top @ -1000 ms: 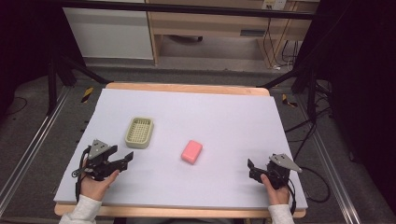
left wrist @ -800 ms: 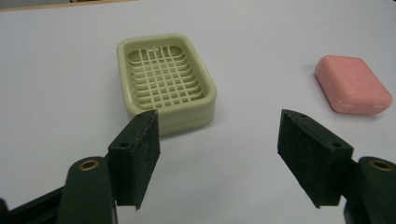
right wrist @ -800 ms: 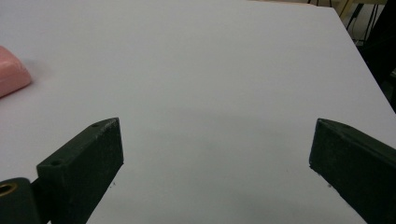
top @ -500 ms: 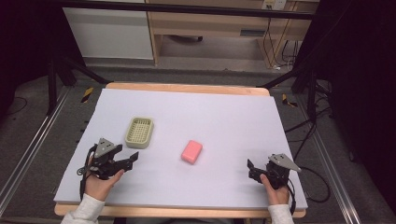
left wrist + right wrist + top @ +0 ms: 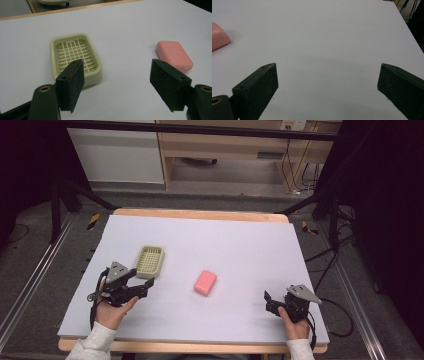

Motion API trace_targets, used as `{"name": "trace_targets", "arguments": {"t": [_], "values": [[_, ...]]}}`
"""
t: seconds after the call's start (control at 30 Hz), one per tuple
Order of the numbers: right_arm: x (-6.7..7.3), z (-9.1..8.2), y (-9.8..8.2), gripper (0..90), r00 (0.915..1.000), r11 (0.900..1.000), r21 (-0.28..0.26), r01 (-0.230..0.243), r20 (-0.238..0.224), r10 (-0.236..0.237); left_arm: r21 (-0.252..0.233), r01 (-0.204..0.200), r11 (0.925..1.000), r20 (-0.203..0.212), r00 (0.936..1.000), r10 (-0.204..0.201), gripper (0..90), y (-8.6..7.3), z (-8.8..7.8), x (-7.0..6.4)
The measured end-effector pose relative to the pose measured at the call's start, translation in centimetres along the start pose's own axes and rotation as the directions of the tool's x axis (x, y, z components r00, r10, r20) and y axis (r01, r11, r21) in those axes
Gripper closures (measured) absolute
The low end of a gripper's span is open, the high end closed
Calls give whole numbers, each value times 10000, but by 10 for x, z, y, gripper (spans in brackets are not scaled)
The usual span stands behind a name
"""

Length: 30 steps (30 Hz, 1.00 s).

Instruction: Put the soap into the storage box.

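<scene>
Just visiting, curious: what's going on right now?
Left gripper open by pale green slotted soap dish. Right gripper open, empty. Pink soap bar between, untouched.

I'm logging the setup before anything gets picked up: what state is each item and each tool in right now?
Soap dish: upright on the table, empty, its slotted grid bare.
Pink soap bar: lying flat on the table, apart from the dish, ungrasped.
Left tool: open, holding nothing, near the dish's near end.
Right tool: open, holding nothing, off to the soap's right.

table (image 5: 240,240): pale mat over wood | green soap dish (image 5: 150,260) | pink soap (image 5: 205,282) apart
</scene>
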State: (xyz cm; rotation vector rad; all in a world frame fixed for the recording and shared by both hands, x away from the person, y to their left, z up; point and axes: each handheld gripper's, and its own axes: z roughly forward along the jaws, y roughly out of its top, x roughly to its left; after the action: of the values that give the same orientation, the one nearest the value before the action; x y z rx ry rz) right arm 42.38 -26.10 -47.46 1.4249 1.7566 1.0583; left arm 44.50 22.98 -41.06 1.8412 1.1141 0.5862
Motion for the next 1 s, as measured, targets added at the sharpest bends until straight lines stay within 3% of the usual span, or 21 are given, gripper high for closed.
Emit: {"name": "trace_targets", "arguments": {"t": [0.5,1.0], "values": [[0,0,0,35,10000,10000,26,3,-13,-3,204,-150,9997,331,9993,143,273,10,19,-16],[0,1,0,35,10000,10000,67,11,-30,-10,267,-513,9983,736,9961,492,269,26,40,-44]]}}
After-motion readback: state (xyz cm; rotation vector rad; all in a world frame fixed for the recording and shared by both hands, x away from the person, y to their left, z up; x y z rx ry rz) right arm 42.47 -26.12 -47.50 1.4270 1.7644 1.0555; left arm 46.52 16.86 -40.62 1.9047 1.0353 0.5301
